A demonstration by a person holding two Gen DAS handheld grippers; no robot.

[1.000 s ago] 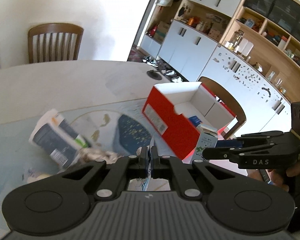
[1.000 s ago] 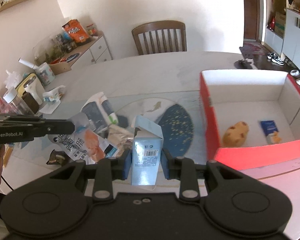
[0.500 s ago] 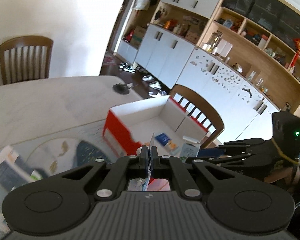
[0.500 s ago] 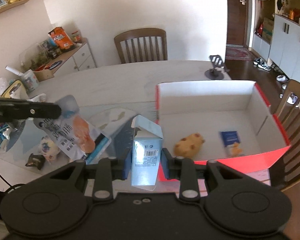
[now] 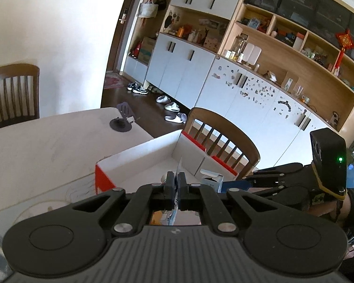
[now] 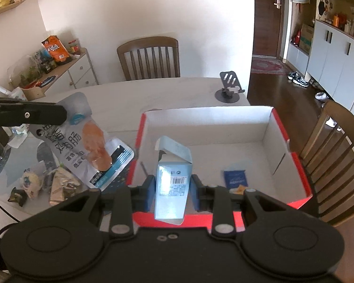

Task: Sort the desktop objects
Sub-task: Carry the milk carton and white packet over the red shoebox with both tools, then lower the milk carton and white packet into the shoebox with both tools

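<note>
Two handheld grippers hang over a red cardboard box with a white interior [image 6: 266, 127] at the edge of a pale round dining table [image 6: 177, 89]. The right gripper [image 6: 170, 189] has its jaws clamped on the sides of a small light-blue carton with a barcode and an open top flap [image 6: 172, 176], holding it upright above the near red wall of the box. The left gripper [image 5: 176, 185] has its jaws pressed nearly together on the top edge of a silvery-grey snack pouch printed with an orange sausage picture [image 6: 87, 141]; in the right wrist view the pouch dangles tilted, just left of the box's left wall and above the table. A flat dark-blue packet [image 6: 234, 179] lies on the box floor near the front wall. Crumpled wrappers and small packets [image 6: 47, 184] sit in a loose heap on the table to the left of the box. A dark grey phone stand [image 6: 229, 87] rests at the far edge of the table, and a brown wooden slat-back chair [image 6: 151, 59] stands behind it.
</note>
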